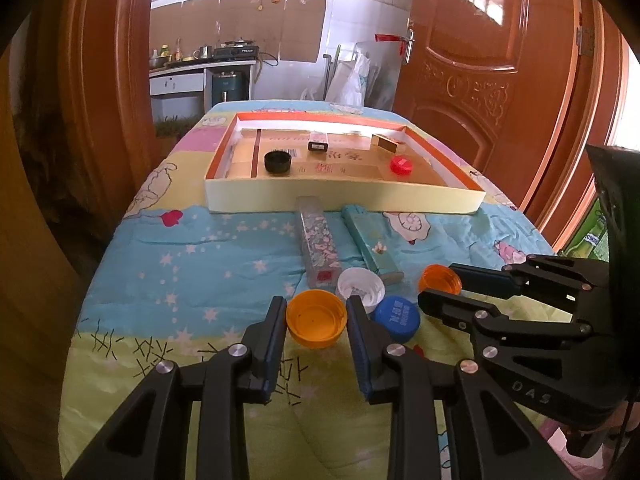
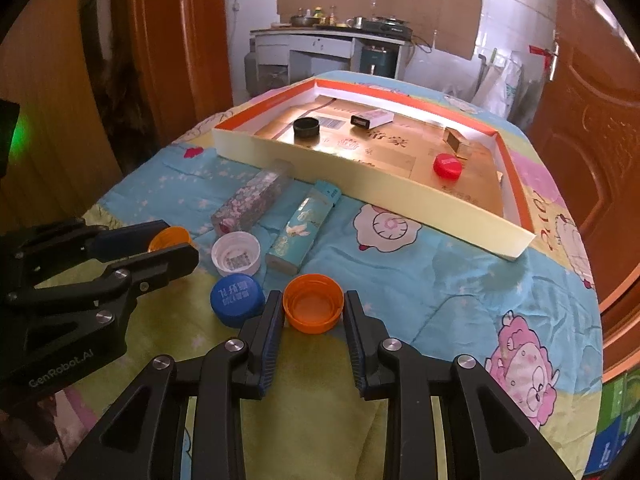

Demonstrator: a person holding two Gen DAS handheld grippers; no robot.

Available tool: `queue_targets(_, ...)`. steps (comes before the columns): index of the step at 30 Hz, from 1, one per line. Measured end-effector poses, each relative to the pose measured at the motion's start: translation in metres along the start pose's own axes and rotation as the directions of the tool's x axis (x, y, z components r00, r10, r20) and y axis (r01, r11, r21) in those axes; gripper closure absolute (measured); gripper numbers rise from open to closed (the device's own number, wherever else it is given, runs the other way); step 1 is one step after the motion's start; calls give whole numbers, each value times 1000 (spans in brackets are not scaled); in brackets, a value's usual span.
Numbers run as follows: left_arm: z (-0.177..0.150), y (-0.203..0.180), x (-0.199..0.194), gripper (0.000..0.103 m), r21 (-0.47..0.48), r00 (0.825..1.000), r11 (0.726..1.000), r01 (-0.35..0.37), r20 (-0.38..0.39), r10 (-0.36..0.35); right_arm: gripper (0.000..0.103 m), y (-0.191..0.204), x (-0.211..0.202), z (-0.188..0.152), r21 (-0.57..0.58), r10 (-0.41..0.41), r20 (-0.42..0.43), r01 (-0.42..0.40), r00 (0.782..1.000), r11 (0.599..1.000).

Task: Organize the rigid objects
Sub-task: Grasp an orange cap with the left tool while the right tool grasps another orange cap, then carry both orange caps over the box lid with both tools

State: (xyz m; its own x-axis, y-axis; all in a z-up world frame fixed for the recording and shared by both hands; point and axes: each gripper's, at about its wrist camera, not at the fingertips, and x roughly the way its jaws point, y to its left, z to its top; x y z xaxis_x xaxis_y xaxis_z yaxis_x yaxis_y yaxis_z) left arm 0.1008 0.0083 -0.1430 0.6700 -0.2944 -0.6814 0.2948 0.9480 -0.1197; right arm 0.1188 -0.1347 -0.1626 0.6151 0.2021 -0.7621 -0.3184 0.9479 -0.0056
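- The left gripper (image 1: 316,308) is wide open, its fingers flanking a yellow-orange cap (image 1: 316,323) that lies mouth-up on the bench (image 1: 180,280); whether the pads touch it cannot be told.
- The right gripper (image 2: 313,308) is likewise open around a darker orange cap (image 2: 313,303), also mouth-up, with small gaps on both sides.
- Crowding the space between them: a white cap (image 1: 361,287) mouth-up and a blue cap (image 1: 398,318) with white writing too distorted to read.
- Behind these lie two long boxes side by side, a clear floral-patterned box (image 1: 318,238) and a teal box (image 1: 370,240), both near the front wall of a shallow tray (image 1: 344,198).
- Inside the tray: one black cap (image 1: 277,161), one red cap (image 1: 401,165), and two small boxes (image 1: 319,141).
- Six caps are visible in all: two orange, and one each white, blue, black and red.
- The gripper bodies read "DAS" and "GenRobot.AI".
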Motion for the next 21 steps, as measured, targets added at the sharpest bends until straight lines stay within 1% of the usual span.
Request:
queue_targets(3, 4, -1, -2, 72, -4, 1000, 1000, 2, 6, -2, 73, -6, -7, 2, 45, 15, 8, -15, 1000, 999)
queue_targets(6, 9, -2, -4, 72, -2, 1000, 1000, 4, 11, -4, 73, -11, -14, 4, 75, 13, 22, -14, 1000, 997)
queue_targets(13, 21, -7, -8, 72, 5, 1000, 1000, 7, 24, -7, 73, -19, -26, 9, 106, 7, 47, -12, 999, 994)
queue_targets(21, 37, -14, -10, 72, 26, 999, 999, -18, 46, 17, 73, -29, -36, 16, 132, 13, 68, -21, 998, 991)
